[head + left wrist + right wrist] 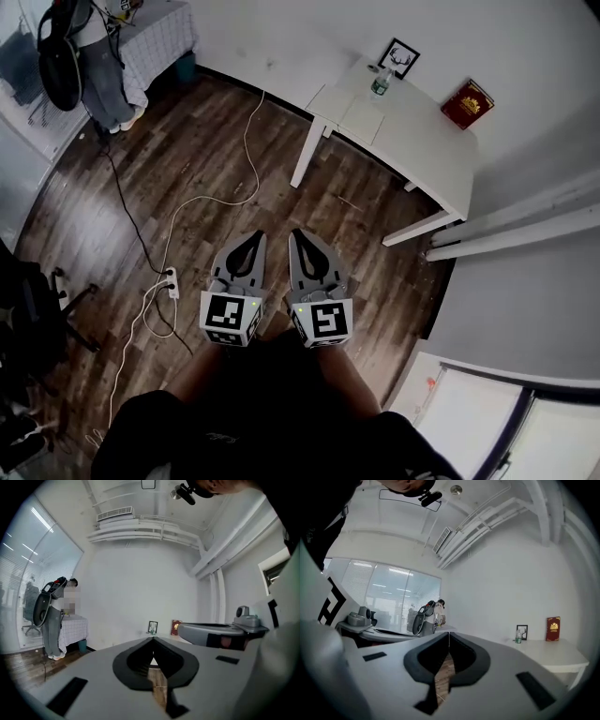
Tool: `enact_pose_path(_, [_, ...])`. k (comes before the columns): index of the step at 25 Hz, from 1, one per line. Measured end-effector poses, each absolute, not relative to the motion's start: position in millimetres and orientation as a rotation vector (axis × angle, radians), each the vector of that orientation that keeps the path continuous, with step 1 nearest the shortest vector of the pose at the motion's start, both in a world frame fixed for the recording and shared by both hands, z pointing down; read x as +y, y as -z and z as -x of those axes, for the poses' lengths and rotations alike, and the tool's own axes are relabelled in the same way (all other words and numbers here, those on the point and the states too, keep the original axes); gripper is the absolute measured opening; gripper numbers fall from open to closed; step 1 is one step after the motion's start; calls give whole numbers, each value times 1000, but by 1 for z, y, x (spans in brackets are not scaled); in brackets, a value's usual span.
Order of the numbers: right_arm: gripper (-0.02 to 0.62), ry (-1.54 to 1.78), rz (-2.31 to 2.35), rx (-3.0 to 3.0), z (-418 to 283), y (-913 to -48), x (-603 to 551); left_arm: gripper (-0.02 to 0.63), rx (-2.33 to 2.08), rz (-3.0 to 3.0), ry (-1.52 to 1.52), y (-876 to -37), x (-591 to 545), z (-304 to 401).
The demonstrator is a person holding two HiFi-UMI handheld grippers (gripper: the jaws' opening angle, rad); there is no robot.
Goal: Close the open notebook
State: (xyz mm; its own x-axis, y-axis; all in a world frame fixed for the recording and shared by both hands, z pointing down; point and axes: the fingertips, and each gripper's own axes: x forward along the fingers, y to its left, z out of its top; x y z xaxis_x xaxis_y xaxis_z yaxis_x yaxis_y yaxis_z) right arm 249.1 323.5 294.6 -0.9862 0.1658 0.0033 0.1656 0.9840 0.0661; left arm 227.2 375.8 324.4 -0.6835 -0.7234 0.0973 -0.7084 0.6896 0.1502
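Both my tools are idle: the left gripper (251,238) and the right gripper (300,236) hang side by side close to my body, each with its jaws closed tip to tip on nothing, only dark wood-plank floor (216,159) showing through the gaps in the two gripper views. The open notebook with pale pages (349,111) lies flat near the left end of the long white table (422,159), well apart from me, so I judge the step in hand is the approach. To do it well I would walk up square to the table's long edge, release one gripper, slide a jaw under the outer edge of one cover and fold it over the spine while the other gripper steadies the opposite half. A small plastic bottle (379,82) stands just beyond the notebook and could be knocked. From here I cannot make out the spine's direction, and neither gripper view shows the pages at all.
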Motion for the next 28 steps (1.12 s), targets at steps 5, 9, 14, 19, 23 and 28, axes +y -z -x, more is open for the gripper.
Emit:
enact_pose_path(5, [23, -116, -210, 3173, -223, -311, 309, 3, -2693, -1215, 171, -342, 356, -198])
enact_pose_path(9, [23, -105, -179, 3202, -183, -327, 267, 3, -2664, -1209, 172, -359, 318, -158])
enact_pose_path(14, [23, -89, -207, 3208, -113, -335, 233, 3, -2632, -1212, 101, -361, 279, -97])
enact_pose_path(19, [23, -73, -268, 3220, -55, -332, 197, 3, -2608, -1162, 97, -370, 237, -42])
enact_pose_path(23, [23, -71, -293, 3244, -24, -346, 161, 3, -2580, -1146, 118, -381, 202, -14])
enact_pose_path(28, [23, -19, -256, 3287, 12, -360, 134, 3, -2531, -1135, 125, -398, 182, 25])
